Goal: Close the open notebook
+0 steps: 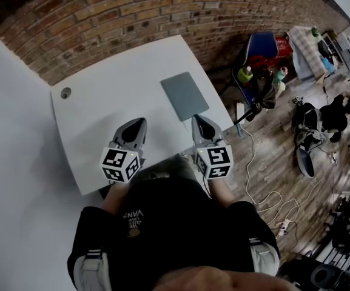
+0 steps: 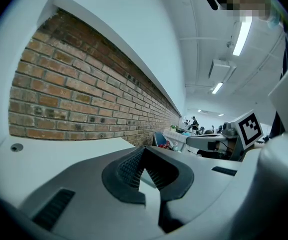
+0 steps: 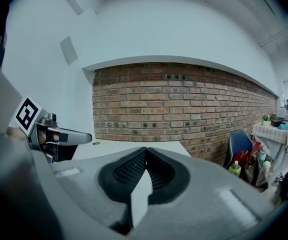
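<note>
The notebook [image 1: 185, 96] lies closed on the white worktop [image 1: 96, 108]. Both the left hand-held gripper [image 1: 139, 122] and the right hand-held gripper [image 1: 199, 119] are clenched and empty.

Matt notebook [image 1: 184, 95]; smooth table [image 1: 105, 99]; rough brick wall [image 1: 132, 17]

The right gripper [image 3: 144, 151] is hovering over the desk with its ribbed black pads [image 3: 127, 171] meeting at the tips, nothing sitting between them. Just beyond, the white table [image 3: 168, 146] is running up to the brick wall [image 3: 183, 104]. At the left edge the left gripper [image 3: 86, 137] is poking in level, its marker cube [image 3: 27, 113] facing the camera. At the right, a blue chair [image 3: 237, 143] is standing near the wall, with a yellow-green bottle [image 3: 235, 168] showing in front of it.
</note>
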The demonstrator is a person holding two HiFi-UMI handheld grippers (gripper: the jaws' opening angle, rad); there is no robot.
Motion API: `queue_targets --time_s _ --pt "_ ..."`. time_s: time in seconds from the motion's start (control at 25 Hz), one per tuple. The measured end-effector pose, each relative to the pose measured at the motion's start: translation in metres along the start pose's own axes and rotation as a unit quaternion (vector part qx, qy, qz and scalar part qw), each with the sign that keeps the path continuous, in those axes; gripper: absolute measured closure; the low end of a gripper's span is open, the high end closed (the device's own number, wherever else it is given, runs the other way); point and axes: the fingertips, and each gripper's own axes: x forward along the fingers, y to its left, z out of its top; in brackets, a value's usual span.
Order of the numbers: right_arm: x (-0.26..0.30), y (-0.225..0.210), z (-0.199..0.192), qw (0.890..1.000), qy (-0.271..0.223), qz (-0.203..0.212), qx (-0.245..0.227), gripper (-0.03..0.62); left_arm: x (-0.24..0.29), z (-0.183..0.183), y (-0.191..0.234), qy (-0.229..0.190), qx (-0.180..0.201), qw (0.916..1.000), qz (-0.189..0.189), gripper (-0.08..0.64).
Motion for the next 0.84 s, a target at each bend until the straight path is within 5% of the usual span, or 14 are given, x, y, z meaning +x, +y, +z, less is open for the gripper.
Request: queue_targets --time_s 0.84 --pt "0.0038 -0.0026 -0.0057 1.0 0.011 0.004 -0.001 0.595 0.0054 -0.0011 -0.0051 0.007 -0.001 0.9999 -0.009 0.552"
